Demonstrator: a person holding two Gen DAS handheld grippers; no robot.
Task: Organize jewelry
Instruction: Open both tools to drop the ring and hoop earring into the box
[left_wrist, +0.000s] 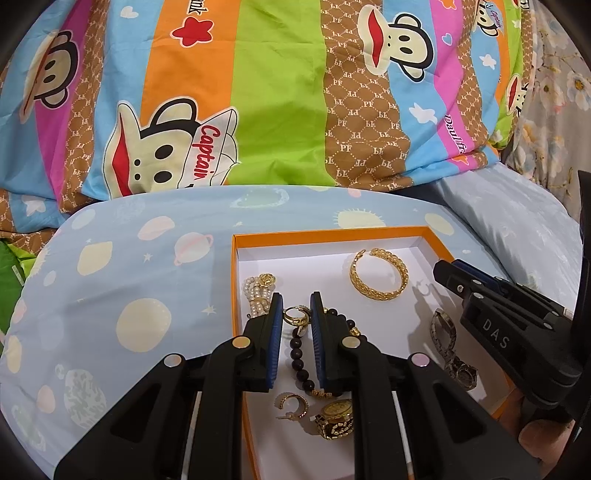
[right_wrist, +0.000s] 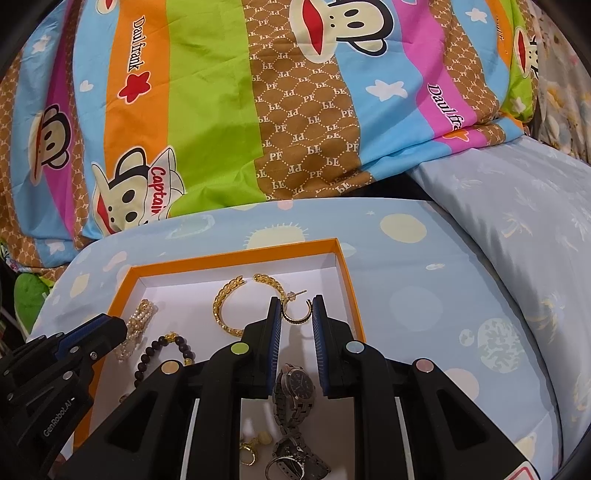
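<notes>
On the bed, an orange-rimmed cardboard box (left_wrist: 436, 244) with a white inside sits on a pale blue planet-print pillow (left_wrist: 122, 280). Left tongs (left_wrist: 297, 308) hang over the box, jaws apart, a gold hoop earring (left_wrist: 295, 317) between the blue ribbed pads; whether they touch it cannot be told. Below runs a dark round-bead bracelet (left_wrist: 297, 360). Pearl bracelet (left_wrist: 255, 295) with a gold clasp lies by the left wall. Woven gold open bangle (left_wrist: 376, 275) lies farther back. Near edge: a second gold hoop (left_wrist: 290, 404) and a chunky gold watch (left_wrist: 334, 417). Right tongs (right_wrist: 297, 314) also stand apart, framing a thin gold hoop earring with a post (right_wrist: 295, 308); contact unclear. Steel link-band watch (right_wrist: 295, 387) lies beneath them. Behind, a striped cartoon-monkey quilt (left_wrist: 273, 92), smooth cotton, rumpled.
</notes>
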